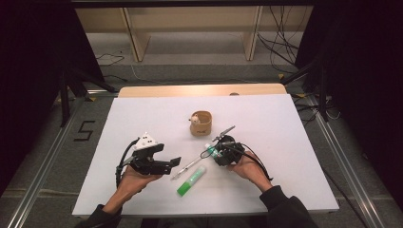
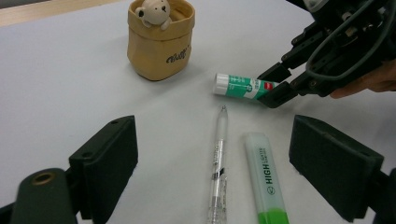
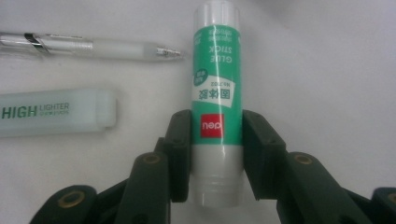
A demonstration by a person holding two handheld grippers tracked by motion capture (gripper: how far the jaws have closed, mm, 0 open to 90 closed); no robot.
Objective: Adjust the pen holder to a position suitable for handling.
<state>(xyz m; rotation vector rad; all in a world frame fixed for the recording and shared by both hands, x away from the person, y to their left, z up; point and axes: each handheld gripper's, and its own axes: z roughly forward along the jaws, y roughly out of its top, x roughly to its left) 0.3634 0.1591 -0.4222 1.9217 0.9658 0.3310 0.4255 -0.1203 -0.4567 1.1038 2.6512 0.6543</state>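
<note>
- Green-and-white glue stick (image 3: 217, 100) pinched at its lower end between both jaws of right claw (image 3: 217, 140), low over white table (image 1: 294, 142), toward the near edge.
- Left claw (image 2: 212, 158) wide open, holding nothing.
- Clear pen (image 2: 218, 163) and green highlighter (image 2: 266, 179) side by side near the table's near edge.
- Tan pouch (image 2: 160, 44) with small bear (image 2: 153, 11) near table's middle.

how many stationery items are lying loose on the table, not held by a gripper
2: the pen and the highlighter, side by side ahead of the open left gripper. The glue stick is clamped in the right gripper. Any inside the pouch would be hidden.
</note>
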